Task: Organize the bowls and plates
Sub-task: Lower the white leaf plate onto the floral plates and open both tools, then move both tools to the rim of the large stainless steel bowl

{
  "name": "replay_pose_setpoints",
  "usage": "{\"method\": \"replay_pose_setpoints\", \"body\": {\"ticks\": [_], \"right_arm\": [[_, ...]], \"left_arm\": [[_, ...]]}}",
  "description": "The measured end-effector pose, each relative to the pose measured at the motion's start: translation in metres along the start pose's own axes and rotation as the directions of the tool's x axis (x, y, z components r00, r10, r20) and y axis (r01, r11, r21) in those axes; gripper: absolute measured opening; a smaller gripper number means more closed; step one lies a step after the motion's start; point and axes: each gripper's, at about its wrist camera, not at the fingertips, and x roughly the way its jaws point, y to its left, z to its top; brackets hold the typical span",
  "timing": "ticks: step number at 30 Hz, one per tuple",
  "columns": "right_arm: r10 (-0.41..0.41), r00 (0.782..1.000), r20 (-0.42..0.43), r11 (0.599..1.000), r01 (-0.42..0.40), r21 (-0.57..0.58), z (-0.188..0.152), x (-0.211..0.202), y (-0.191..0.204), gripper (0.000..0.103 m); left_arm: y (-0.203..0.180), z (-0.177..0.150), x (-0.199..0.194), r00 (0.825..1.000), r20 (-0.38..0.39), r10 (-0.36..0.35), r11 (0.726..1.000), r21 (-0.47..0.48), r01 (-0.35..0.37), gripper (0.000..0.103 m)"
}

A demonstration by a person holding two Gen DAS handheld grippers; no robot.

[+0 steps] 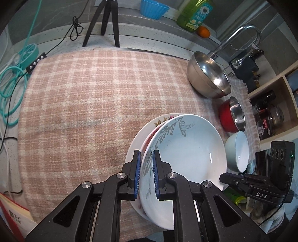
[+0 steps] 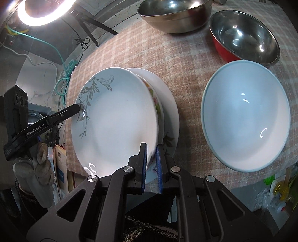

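A white deep plate with a grey leaf pattern (image 1: 188, 149) (image 2: 119, 119) sits on top of a stack with a flowered plate (image 1: 162, 120) (image 2: 154, 96) and a wider white plate (image 2: 170, 104) under it, on the checked cloth. My left gripper (image 1: 146, 175) is shut on the near rim of the leaf-pattern plate. My right gripper (image 2: 151, 163) is shut on the opposite rim of the same plate. The left gripper's tip also shows in the right wrist view (image 2: 74, 108) at the plate's left edge. The plate looks slightly tilted.
A pale blue bowl (image 1: 239, 151) (image 2: 245, 115), a red bowl with steel inside (image 1: 232, 115) (image 2: 244, 35) and a large steel bowl (image 1: 208, 74) (image 2: 175, 13) stand in a row to the right. A tripod (image 1: 104, 22), cables (image 1: 11, 87), faucet (image 1: 240, 39) and shelf (image 1: 270, 111) surround the cloth (image 1: 93, 102).
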Motion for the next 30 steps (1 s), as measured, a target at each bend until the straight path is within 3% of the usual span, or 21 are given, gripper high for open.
{"method": "replay_pose_setpoints", "body": {"ticks": [20,22,23,24,25,26,30], "right_arm": [[-0.071,0.997,0.021,0.994,0.072,-0.084,-0.001,0.0,0.012,0.012],[-0.056,0.998,0.019,0.995,0.058,-0.085,-0.001,-0.001,0.012,0.02],[-0.047,0.999,0.016,0.995,0.048,-0.086,-0.002,-0.001,0.012,0.042],[-0.041,0.999,0.019,0.995,0.043,-0.089,-0.003,-0.002,0.012,0.064],[-0.034,0.999,0.033,0.995,0.037,-0.096,-0.004,-0.005,0.013,0.07],[-0.036,0.998,0.043,0.994,0.04,-0.104,-0.006,-0.007,0.014,0.073],[-0.032,0.999,0.035,0.992,0.036,-0.118,-0.011,-0.009,0.015,0.078]], "left_arm": [[-0.013,-0.002,0.005,0.995,0.028,0.093,0.992,0.082,-0.095,0.012],[-0.013,-0.001,0.003,0.996,0.031,0.08,0.993,0.082,-0.083,0.02],[-0.014,-0.001,0.002,0.996,0.031,0.078,0.993,0.086,-0.081,0.033],[-0.015,-0.001,0.0,0.996,0.04,0.077,0.993,0.09,-0.08,0.04],[-0.017,-0.001,-0.002,0.996,0.047,0.078,0.992,0.097,-0.082,0.052],[-0.018,-0.001,-0.004,0.995,0.055,0.086,0.99,0.103,-0.092,0.058],[-0.022,0.001,-0.008,0.994,0.068,0.086,0.99,0.109,-0.093,0.063]]}}
